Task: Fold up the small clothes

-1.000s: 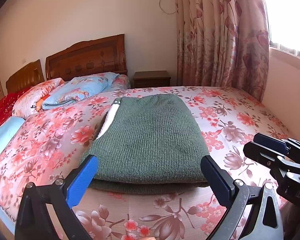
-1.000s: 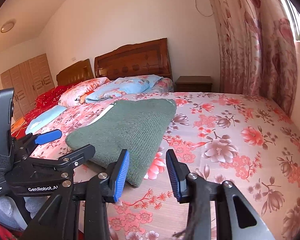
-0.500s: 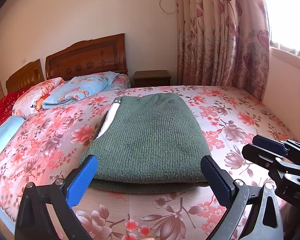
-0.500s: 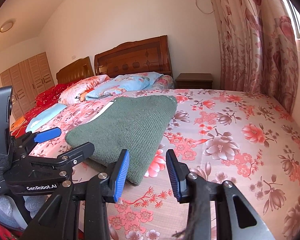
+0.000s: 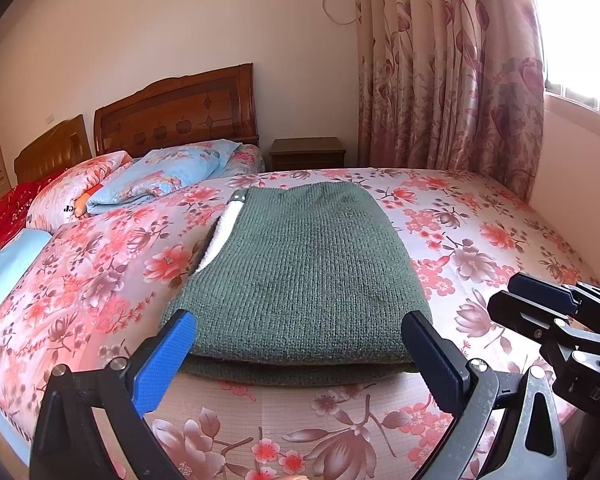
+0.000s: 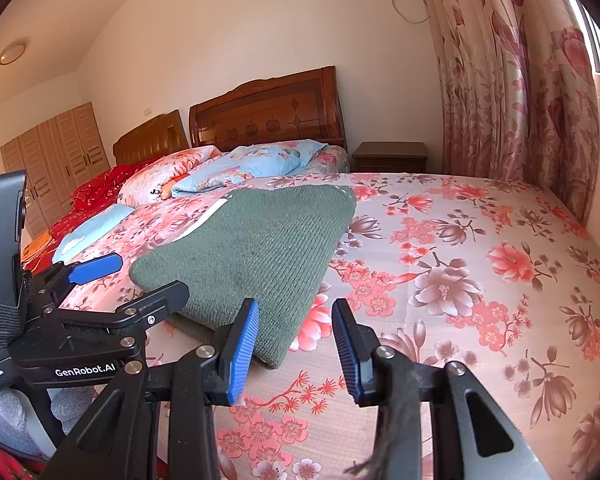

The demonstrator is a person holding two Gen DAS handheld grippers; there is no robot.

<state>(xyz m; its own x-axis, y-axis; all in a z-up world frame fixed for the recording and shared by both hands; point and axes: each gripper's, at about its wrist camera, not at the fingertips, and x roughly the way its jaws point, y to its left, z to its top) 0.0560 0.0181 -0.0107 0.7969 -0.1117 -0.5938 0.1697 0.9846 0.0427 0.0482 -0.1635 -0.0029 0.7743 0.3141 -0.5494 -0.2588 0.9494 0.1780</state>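
The green knit garment (image 5: 300, 272) lies folded in layers on the near part of the flowered bed (image 5: 480, 240). The left gripper (image 5: 300, 356) gapes wide and empty; the right gripper (image 6: 296, 344) stands narrower, also empty. Folding looks nearly done; next probably another fold or tidying the near edge.

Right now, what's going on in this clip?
A person is folding clothes on a floral bed with two handheld grippers. A green knitted sweater lies folded in layers near the bed's front edge. The left gripper is wide open just short of the sweater's near edge. The right gripper is open too, near its front corner. Neither holds anything.
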